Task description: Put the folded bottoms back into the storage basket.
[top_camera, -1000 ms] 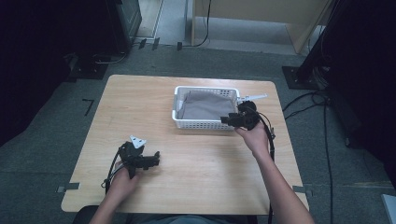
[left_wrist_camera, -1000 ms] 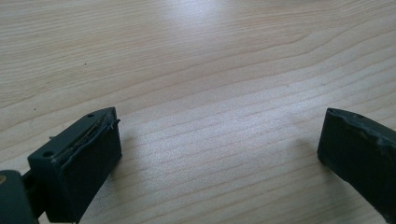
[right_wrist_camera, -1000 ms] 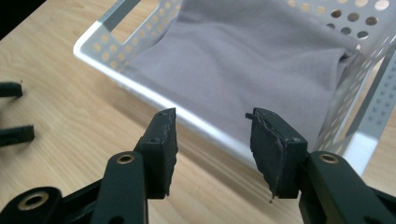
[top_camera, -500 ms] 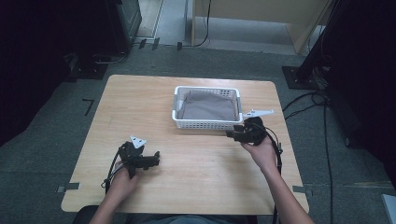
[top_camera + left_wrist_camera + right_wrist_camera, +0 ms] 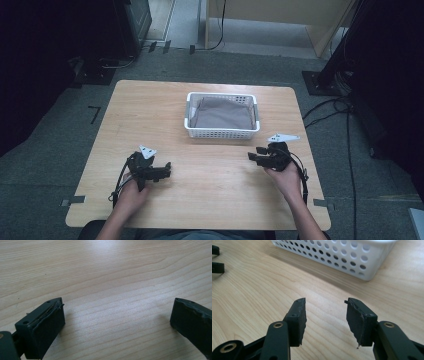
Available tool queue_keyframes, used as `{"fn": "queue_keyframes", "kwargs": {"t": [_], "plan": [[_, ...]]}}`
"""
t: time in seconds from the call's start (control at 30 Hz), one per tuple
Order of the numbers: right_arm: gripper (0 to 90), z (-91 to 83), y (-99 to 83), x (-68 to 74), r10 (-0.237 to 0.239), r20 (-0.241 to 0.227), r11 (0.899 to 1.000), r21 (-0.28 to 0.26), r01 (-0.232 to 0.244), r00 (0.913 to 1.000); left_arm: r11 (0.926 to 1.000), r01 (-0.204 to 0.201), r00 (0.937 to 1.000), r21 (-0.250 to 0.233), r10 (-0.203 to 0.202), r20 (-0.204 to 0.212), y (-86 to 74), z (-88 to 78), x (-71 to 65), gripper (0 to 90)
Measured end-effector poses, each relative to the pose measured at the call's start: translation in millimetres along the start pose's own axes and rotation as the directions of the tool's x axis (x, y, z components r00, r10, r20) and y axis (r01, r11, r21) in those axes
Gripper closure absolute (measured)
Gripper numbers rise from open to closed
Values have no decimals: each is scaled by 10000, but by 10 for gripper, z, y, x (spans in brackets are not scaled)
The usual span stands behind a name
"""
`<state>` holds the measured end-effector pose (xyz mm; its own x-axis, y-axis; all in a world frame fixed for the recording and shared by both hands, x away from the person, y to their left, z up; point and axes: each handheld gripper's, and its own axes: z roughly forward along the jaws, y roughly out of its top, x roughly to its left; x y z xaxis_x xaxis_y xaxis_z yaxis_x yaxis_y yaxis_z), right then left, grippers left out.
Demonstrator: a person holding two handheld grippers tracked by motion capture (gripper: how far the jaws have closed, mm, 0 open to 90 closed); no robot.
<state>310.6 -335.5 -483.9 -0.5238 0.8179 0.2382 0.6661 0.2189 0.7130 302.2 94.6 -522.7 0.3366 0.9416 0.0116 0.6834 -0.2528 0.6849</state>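
Observation:
A white perforated basket [image 5: 222, 133] stands at the middle of the wooden table [image 5: 150, 115], with a folded grey cloth [image 5: 222, 113] lying inside it. My right gripper [image 5: 253, 153] is low over the table just in front of the basket's right corner, open, nothing between its jaws. In the right gripper view the gripper [image 5: 325, 312] points past the basket wall [image 5: 342, 257]. My left gripper [image 5: 168, 170] rests near the front left of the table, open and empty. Its pads [image 5: 50, 322] stand wide apart over bare wood in the left gripper view.
Dark equipment and cables lie on the grey floor around the table. A wooden cabinet [image 5: 280, 15] stands beyond the far edge. The left gripper's jaw tips [image 5: 217, 260] show at the far left of the right gripper view.
My right gripper has come away from the basket's right front corner, moving toward me and down to the table. The left gripper has stayed put.

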Motion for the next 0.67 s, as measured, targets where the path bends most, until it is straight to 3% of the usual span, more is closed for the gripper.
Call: {"fn": "queue_keyframes", "kwargs": {"t": [0.33,0.67], "plan": [[495,37,-229,-31,-206,275,9998,37,205,9994,10000,-22,10000,19,22,2,0,-1,1,0],[475,59,-292,-64,-22,354,9998,206,15,9994,10000,-25,10000,19,25,1,0,-1,2,0]]}}
